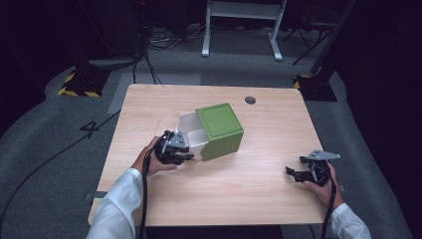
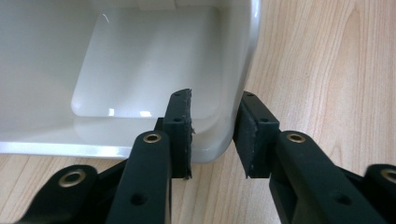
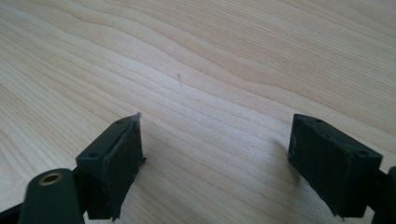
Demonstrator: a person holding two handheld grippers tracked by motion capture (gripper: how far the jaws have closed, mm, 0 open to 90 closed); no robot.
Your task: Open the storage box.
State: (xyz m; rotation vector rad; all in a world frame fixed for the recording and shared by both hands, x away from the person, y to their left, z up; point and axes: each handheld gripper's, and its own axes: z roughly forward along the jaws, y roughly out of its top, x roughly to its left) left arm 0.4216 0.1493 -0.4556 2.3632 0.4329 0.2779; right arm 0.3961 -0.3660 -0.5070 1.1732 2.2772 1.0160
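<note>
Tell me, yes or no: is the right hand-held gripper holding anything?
No, in the right gripper view the right hand-held gripper stands wide open over bare table, with nothing between its jaws.

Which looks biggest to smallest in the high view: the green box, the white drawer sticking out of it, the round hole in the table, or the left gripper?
1. green box
2. white drawer, judging its visible part
3. left gripper, close to the drawer, so unsure
4. round hole

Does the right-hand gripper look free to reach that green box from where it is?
Probably yes: bare table lies between the open right gripper and the green box.
</note>
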